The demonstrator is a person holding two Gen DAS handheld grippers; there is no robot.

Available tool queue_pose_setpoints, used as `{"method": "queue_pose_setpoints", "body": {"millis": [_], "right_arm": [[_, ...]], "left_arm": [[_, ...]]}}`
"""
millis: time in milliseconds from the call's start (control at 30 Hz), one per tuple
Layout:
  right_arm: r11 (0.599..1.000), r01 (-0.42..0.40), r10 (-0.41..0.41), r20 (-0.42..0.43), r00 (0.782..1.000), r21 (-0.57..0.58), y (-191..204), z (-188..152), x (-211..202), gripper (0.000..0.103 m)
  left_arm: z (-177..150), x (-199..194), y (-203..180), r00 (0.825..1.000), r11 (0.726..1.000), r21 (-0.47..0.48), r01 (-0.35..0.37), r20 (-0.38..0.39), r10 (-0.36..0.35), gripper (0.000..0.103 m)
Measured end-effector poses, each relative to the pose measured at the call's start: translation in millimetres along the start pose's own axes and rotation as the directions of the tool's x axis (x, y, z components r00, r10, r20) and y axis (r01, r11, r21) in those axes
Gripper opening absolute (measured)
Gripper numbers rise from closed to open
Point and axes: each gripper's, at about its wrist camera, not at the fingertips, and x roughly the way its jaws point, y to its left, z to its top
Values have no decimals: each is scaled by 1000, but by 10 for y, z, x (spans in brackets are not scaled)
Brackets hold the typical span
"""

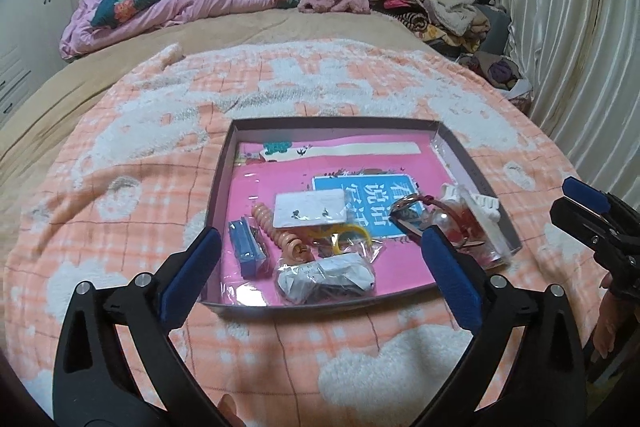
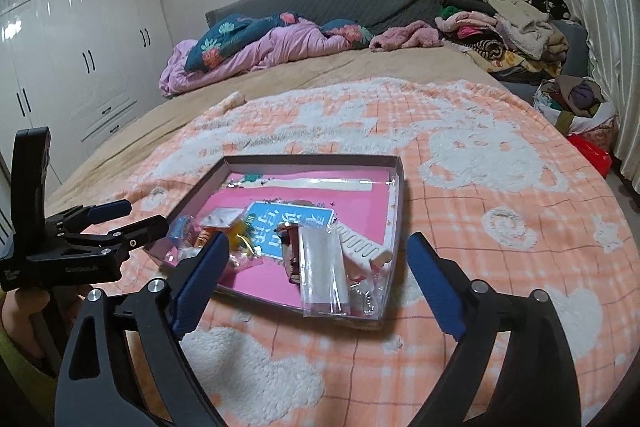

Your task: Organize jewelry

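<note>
A shallow dark-rimmed tray with a pink lining lies on the orange-and-white blanket. Inside it are a small blue box, an orange spiral hair tie, a bagged white earring card, a bagged dark item, a red-strapped bracelet and a white comb. My left gripper hangs open above the tray's near edge and holds nothing. The right gripper is beside the tray's right side. In the right wrist view it stands open and empty over the tray, with the left gripper at the left.
The blanket covers a bed with a tan sheet. A pink duvet and a clothes pile lie at the headboard. White wardrobes stand on the left, a curtain and a red bag on the right.
</note>
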Motion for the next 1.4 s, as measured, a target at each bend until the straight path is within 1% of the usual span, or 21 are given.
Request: {"method": "queue_pose_setpoints", "body": {"millis": [67, 133, 367, 467, 567, 733, 833, 933, 1100, 1267, 1400], "right_arm": [[1000, 2, -2, 14, 1000, 1, 32, -5, -104, 96], [1000, 0, 0, 33, 999, -2, 75, -23, -231, 97], [1000, -5, 6, 74, 997, -14, 206, -79, -566, 99], [1000, -3, 4, 81, 997, -14, 241, -117, -670, 99], [1000, 11, -9, 92, 996, -21, 279, -176, -754, 99], [1000, 22, -23, 57, 998, 8, 283, -347, -767, 99], [999, 31, -32, 16, 999, 26, 256, -502, -722, 99], [999, 36, -35, -8, 999, 42, 256, -630, -691, 99], [998, 47, -46, -36, 998, 30, 302, -793, -636, 99], [1000, 20, -20, -54, 998, 14, 362, -867, -623, 99], [1000, 17, -17, -53, 998, 11, 379, -865, -630, 99]], "left_arm": [[-5, -74, -2, 1000, 1000, -3, 2, 11, -2, 94], [-25, -191, -10, 1000, 1000, -6, 6, 24, -6, 94], [-100, -534, -24, 998, 1000, -10, 15, 67, -14, 94], [-170, -648, -42, 997, 1000, -11, 27, 74, -26, 94], [-268, -719, -67, 997, 1000, -8, 24, 75, -24, 94], [-470, -786, -89, 997, 999, -15, 33, 74, -32, 94], [-625, -785, -95, 998, 999, -17, 39, 59, -38, 94], [-769, -759, -97, 998, 999, -18, 42, 44, -41, 94], [-961, -734, -91, 999, 999, -36, 33, 35, -32, 94], [-1009, -715, -95, 999, 999, -33, 27, 22, -26, 94], [-994, -737, -78, 999, 999, -44, 28, 26, -27, 94]]}}
